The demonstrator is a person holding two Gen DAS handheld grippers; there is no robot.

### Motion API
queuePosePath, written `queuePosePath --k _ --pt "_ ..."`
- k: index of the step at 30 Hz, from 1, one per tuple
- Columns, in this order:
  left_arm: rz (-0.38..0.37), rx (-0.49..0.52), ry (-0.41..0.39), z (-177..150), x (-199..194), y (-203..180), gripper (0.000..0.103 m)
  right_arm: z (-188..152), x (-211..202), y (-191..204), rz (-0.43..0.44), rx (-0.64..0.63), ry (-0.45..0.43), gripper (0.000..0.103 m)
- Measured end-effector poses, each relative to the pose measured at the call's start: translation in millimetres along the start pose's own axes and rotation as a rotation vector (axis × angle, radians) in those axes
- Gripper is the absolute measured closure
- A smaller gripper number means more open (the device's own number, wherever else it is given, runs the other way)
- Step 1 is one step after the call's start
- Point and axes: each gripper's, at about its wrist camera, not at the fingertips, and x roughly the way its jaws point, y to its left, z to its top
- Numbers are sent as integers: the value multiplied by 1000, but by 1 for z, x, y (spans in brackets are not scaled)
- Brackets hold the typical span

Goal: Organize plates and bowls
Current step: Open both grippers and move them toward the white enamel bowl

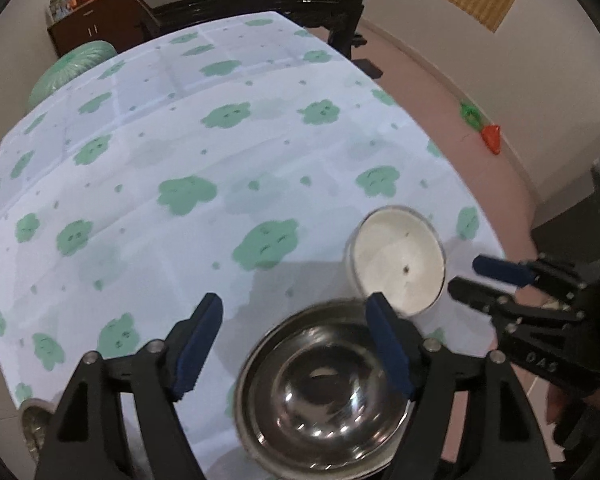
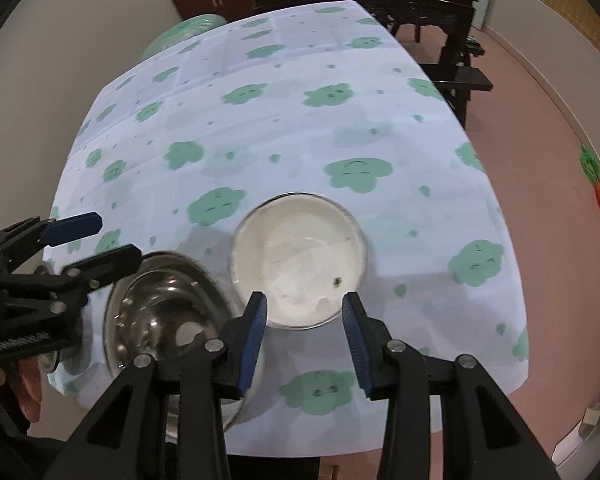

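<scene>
Nearest the lens, the left claw stands wide open and empty above a steel bowl at the desk's near edge. Just beside it sits a white bowl (apparently touching, though blurred), the right claw partly open, gripping nothing.

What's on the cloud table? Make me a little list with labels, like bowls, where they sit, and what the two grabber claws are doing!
surface: table under a white cloth with green clouds
bowls: steel bowl and white bowl, both upright, near the table's front edge
position: side by side; whether their rims touch is unclear
white bowl: has a small dark speck inside
left gripper: open above the steel bowl, holding nothing
right gripper: open above the white bowl's near rim, holding nothing
</scene>
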Motion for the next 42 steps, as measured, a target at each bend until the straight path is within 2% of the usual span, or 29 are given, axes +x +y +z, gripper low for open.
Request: queuePosePath --k 3,6,8,15,20,33,42 --pt "-21 -14 12 11 8 -4 28 2 5 -11 -7 17 6 61" --pt "-11 9 15 20 16 -12 22 4 11 -20 -9 27 16 61" --pt "13 38 35 24 23 -19 22 5 15 -25 -8 32 22 61" --pt "26 83 77 32 44 -31 22 9 28 -36 -7 36 44 61" --pt "40 134 103 36 56 -42 22 12 35 -42 1 51 56 61" --pt "67 184 161 38 82 -51 22 14 46 -47 13 56 75 61" --pt "47 172 209 41 94 -51 23 15 53 -45 27 41 92 61"
